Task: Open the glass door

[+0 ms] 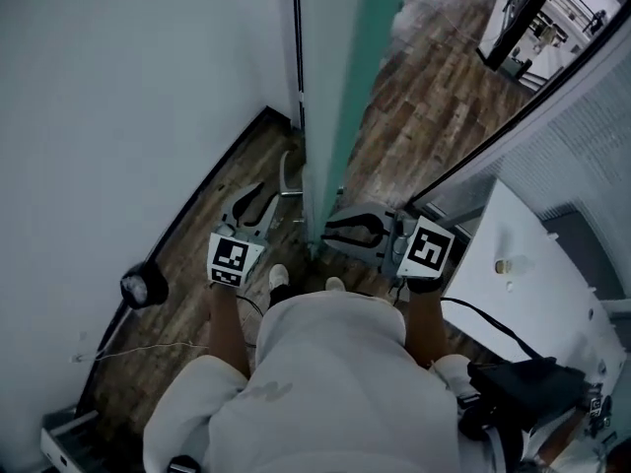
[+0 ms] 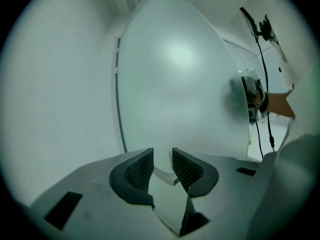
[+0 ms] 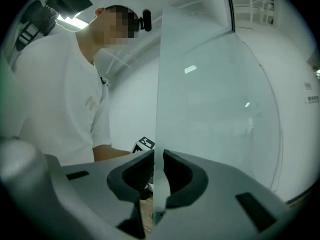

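Fingers (image 3: pixel 181 176) of right gripper (image 3: pixel 158 157) on glass door (image 3: pixel 215 109)

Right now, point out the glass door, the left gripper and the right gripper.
glass door (image 1: pixel 340 87), head view, on its greenish pane
left gripper (image 2: pixel 161 156), left gripper view, midway between its open fingers
right gripper (image 3: pixel 158 156), right gripper view, between its fingers clamping the door's edge

No lettering is legible. A small label (image 3: pixel 313 99) on the wall (image 3: pixel 298 69), well right of the right gripper (image 3: pixel 157 167), is too tiny to read.
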`<action>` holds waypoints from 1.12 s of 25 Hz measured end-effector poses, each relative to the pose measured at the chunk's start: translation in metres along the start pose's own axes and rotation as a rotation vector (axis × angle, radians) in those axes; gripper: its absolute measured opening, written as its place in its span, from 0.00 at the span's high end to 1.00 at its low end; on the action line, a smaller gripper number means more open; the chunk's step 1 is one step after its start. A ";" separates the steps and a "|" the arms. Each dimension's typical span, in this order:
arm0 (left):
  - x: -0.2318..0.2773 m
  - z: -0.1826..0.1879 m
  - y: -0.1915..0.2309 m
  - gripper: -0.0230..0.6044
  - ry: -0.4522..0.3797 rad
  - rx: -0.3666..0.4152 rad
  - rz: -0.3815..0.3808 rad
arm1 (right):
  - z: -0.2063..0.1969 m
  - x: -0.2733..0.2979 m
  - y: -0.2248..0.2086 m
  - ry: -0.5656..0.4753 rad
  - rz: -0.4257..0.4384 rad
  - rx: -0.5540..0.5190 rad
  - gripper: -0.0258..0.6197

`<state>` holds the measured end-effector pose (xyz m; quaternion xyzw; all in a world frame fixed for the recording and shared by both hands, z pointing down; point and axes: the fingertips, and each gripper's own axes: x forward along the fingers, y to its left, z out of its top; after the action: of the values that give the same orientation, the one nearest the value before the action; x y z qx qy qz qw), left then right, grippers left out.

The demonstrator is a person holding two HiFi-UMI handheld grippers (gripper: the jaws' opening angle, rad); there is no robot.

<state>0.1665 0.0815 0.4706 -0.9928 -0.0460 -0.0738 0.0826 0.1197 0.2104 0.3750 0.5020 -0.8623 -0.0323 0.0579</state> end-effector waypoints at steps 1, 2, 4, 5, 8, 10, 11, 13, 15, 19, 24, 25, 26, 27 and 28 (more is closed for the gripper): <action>-0.010 0.004 0.007 0.78 -0.023 -0.034 0.044 | -0.001 0.006 0.001 -0.008 0.033 0.004 0.86; -0.020 0.007 0.015 0.78 -0.042 -0.063 0.086 | -0.001 0.015 0.001 -0.013 0.064 0.008 0.86; -0.040 0.011 0.033 0.78 -0.067 -0.099 0.153 | -0.002 0.035 -0.001 -0.021 0.117 0.009 0.87; -0.049 0.012 0.040 0.78 -0.073 -0.108 0.180 | -0.002 0.045 -0.002 -0.026 0.138 0.010 0.87; -0.071 0.014 0.049 0.78 -0.087 -0.143 0.247 | 0.005 0.067 0.002 -0.055 0.203 0.026 0.87; -0.080 0.015 0.053 0.80 -0.098 -0.184 0.286 | 0.008 0.076 0.002 -0.073 0.248 0.042 0.87; -0.084 0.013 0.056 0.83 -0.098 -0.201 0.309 | 0.009 0.082 0.001 -0.077 0.268 0.052 0.87; -0.095 0.006 0.065 0.87 -0.091 -0.220 0.354 | 0.009 0.098 -0.002 -0.087 0.298 0.067 0.87; -0.110 -0.003 0.076 0.90 -0.080 -0.230 0.390 | 0.012 0.120 -0.003 -0.102 0.312 0.068 0.87; -0.134 -0.018 0.100 0.90 -0.062 -0.241 0.449 | 0.014 0.161 -0.005 -0.104 0.324 0.059 0.87; -0.163 -0.030 0.135 0.90 -0.077 -0.244 0.521 | 0.012 0.208 -0.008 -0.099 0.323 0.055 0.87; -0.168 -0.032 0.142 0.90 -0.081 -0.246 0.536 | 0.012 0.216 -0.009 -0.100 0.315 0.057 0.87; -0.173 -0.033 0.149 0.90 -0.084 -0.249 0.549 | 0.013 0.224 -0.010 -0.102 0.305 0.059 0.87; -0.178 -0.036 0.155 0.90 -0.087 -0.254 0.562 | 0.014 0.232 -0.011 -0.105 0.293 0.060 0.87; -0.184 -0.038 0.162 0.90 -0.090 -0.259 0.572 | 0.015 0.241 -0.013 -0.108 0.280 0.062 0.87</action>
<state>-0.0029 -0.0987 0.4539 -0.9699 0.2415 -0.0090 -0.0293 0.0105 -0.0055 0.3745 0.3758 -0.9264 -0.0243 0.0000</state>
